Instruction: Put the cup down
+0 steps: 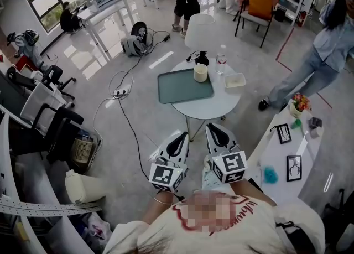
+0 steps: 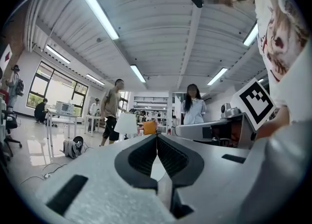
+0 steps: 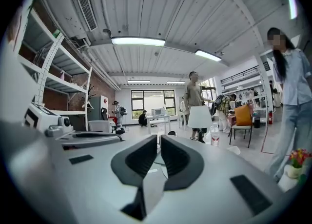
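A cream cup (image 1: 200, 72) stands on the far edge of a green tray (image 1: 177, 88), which lies on a round white table (image 1: 221, 109) some way ahead of me. My left gripper (image 1: 180, 136) and right gripper (image 1: 214, 128) are held side by side close to my body, short of the table and pointing toward it. In the left gripper view the jaws (image 2: 157, 137) are pressed together with nothing between them. The right gripper view shows its jaws (image 3: 159, 140) shut and empty too. I cannot pick out the cup in either gripper view.
A water bottle (image 1: 221, 59), a white dish (image 1: 235, 80) and a white lamp (image 1: 200, 30) share the round table. Cables (image 1: 124, 89) trail over the floor at left. A person (image 1: 326, 42) stands at right, near a white side table (image 1: 279, 159) with picture frames. Office chairs (image 1: 50, 114) stand at left.
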{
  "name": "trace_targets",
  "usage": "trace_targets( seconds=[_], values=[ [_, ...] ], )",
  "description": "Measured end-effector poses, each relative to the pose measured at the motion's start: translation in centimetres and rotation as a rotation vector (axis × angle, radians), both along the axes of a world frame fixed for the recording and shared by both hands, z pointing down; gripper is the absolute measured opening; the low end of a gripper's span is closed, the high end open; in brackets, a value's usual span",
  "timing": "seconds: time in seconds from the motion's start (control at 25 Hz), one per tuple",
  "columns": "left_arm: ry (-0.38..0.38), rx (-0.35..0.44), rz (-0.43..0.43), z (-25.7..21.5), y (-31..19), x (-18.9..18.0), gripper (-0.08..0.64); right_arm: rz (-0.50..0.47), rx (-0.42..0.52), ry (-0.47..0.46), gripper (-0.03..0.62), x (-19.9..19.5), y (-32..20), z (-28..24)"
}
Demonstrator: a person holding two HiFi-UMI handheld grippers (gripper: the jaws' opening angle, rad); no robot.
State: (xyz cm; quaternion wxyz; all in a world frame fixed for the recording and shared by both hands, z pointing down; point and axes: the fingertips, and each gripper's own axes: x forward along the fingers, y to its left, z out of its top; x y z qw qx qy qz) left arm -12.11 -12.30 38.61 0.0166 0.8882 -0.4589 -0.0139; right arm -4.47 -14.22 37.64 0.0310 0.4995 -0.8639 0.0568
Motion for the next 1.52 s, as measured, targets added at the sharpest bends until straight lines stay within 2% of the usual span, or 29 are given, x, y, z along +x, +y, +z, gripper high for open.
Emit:
trace_targets(
  seconds=[0.52, 0.92, 1.16, 1.52],
  values=[
    [-0.022, 0.022, -0.004, -0.4, 6.8, 3.3, 0.015, -0.009, 0.033, -0.019, 0.044, 3.4, 6.8, -0.7],
    [0.003, 0.017, -0.038, -0.3, 14.6, 9.9, 0.015, -0.06, 0.023, -0.005, 0.044, 9.3, 14.5, -0.4],
    [0.013, 0.005, -0.08, 0.2, 18.8, 11.7, 0.015, -0.1, 0.014, -0.005, 0.044, 11.1, 19.1, 0.0],
    [0.002, 0.01, -0.062, 0.0, 22.0, 12.7, 0.015, -0.086, 0.034, -0.005, 0.044, 12.1, 22.5, -0.5]
  ],
)
